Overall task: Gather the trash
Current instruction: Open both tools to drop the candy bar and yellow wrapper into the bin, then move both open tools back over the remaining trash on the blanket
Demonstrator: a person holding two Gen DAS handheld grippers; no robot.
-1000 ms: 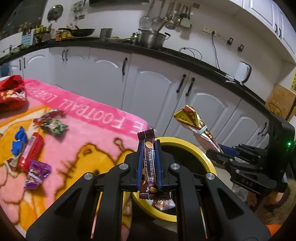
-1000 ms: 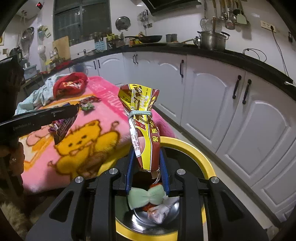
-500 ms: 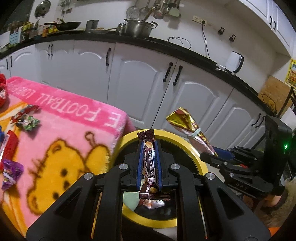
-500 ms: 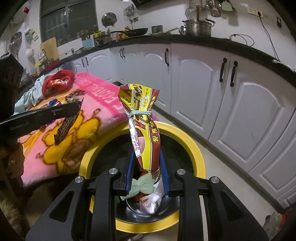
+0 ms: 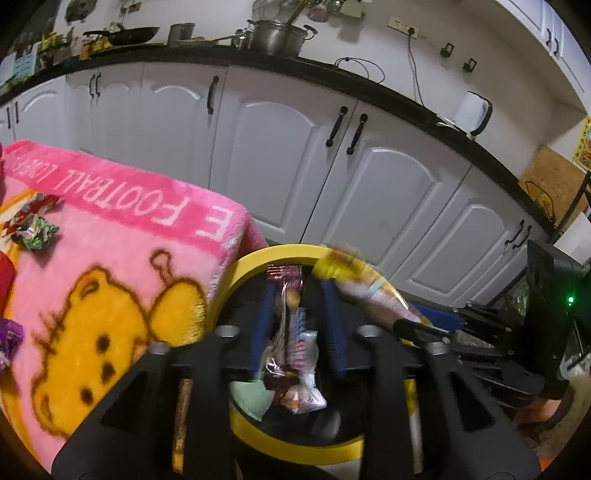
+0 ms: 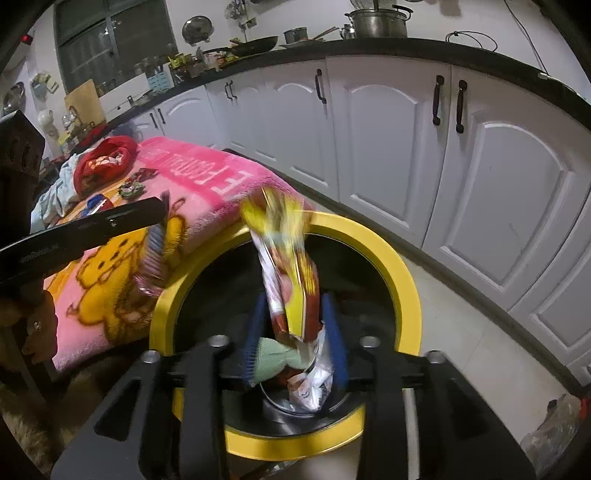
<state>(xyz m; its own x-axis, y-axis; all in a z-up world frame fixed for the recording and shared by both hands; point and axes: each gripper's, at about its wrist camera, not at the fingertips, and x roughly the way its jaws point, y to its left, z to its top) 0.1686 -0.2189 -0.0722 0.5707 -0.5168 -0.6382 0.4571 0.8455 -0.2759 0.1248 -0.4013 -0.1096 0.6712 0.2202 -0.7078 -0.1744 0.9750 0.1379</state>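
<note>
pink blanket point(image 5: 110, 236) | white cabinets point(image 5: 280, 155) | steel pot point(image 5: 277, 35) on counter | kettle point(image 5: 476, 114)

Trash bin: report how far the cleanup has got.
Done: some wrappers already lie in the yellow-rimmed bin. In hand: both claws, left and right, are open above it, a brown wrapper and a yellow bag dropping. Left: wrappers on the pink blanket.

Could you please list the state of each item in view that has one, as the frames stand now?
Left tool: open, blue pads spread.
Brown snack wrapper: blurred between the pads, apparently loose above the bin.
Right tool: open.
Yellow and red snack bag: blurred, tilted, over the bin mouth.
Yellow-rimmed bin: open, already holding wrappers.
Pink blanket: spread, wrappers on it.
Cabinet doors: shut.
</note>
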